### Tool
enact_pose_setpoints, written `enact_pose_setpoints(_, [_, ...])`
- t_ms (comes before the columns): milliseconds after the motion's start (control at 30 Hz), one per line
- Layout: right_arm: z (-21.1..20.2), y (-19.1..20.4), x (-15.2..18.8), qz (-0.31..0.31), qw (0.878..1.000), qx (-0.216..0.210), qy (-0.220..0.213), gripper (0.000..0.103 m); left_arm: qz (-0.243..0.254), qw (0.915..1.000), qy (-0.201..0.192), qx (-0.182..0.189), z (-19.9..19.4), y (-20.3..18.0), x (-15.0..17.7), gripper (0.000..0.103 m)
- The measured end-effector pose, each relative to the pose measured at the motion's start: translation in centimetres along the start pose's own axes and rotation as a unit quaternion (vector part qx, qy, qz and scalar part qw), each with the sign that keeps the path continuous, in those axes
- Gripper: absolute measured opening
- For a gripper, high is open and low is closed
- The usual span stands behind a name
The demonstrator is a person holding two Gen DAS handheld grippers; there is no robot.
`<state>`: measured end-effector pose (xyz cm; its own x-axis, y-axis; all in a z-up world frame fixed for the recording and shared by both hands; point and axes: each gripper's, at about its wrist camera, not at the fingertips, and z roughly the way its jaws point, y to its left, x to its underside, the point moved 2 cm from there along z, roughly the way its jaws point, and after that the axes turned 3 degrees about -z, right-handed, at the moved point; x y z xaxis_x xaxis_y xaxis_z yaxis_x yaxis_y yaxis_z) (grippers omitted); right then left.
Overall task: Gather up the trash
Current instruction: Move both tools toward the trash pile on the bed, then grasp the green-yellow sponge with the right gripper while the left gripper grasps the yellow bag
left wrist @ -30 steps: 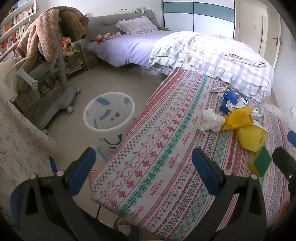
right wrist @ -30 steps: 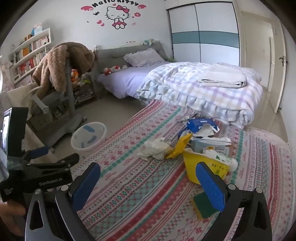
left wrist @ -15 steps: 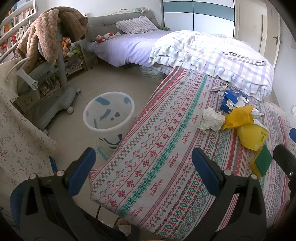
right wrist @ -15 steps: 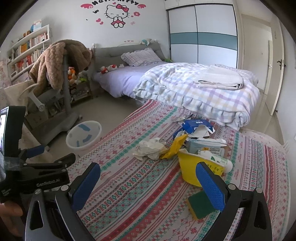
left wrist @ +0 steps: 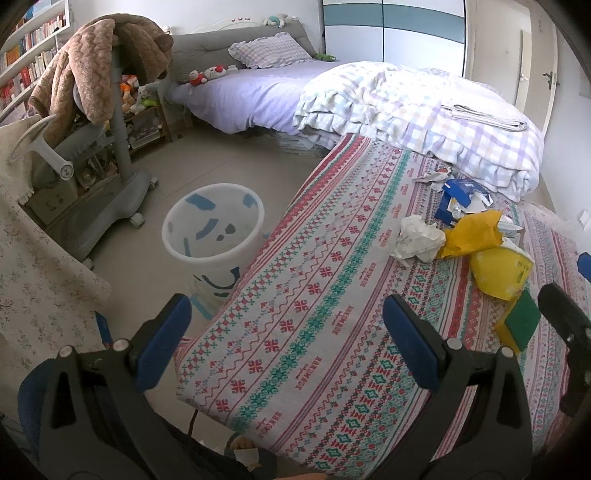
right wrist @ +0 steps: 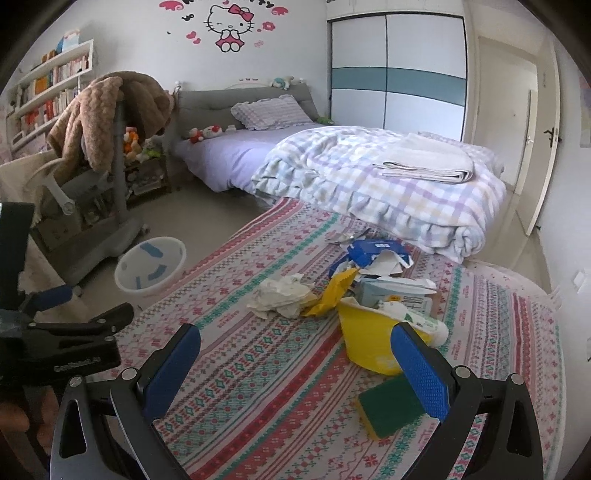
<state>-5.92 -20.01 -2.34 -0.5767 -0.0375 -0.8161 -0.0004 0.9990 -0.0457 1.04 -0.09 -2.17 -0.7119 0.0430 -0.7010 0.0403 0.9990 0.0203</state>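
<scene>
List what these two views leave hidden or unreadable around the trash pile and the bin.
- White bin: its base, left wrist view, hidden by the patterned cloth; its inside bottom, right wrist view, hidden by its own rim.
- Green sponge: right part, right wrist view, behind the right gripper finger.
- Yellow tub: label print, both views, too small.
- Blue carton: lettering, too small.

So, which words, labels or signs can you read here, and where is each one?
"HARUMODE", roughly: woven repeatedly into the patterned cloth.
Wall lettering above the Hello Kitty decal: cut off.
Left gripper body label: blurred.
Blue box, yellow container, carton: print too small.
</scene>
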Motion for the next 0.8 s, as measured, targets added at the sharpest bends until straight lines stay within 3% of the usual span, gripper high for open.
enact_pose_setpoints(233, [0.3,-0.9,0.0,0.01,1.0,0.021,0.003,0.103,-0.001,0.9985,-0.052,0.016,-0.8,-0.8,-0.6,0.103])
enact_pose_setpoints(500, [1.1,-5.2,0.1,0.088,0.995,0.016,0.034,0.103,0.067,0.9959,-0.035,0.05,-1.4,-5.1,-2.6,0.103])
enact_pose_setpoints(667, [1.3,-11.1,0.8,0.171,0.983,0.034,0.065,0.103,0.121,0.9861,0.022,0.112,0.0,-8.8,-4.0,0.103])
enact_pose_setpoints(800, [1.5,-15.0,2.1,0.238,0.966,0.047,0.087,0.103,0.18,0.9694,0.073,0.15,2.1,-13.0,-4.2,0.102])
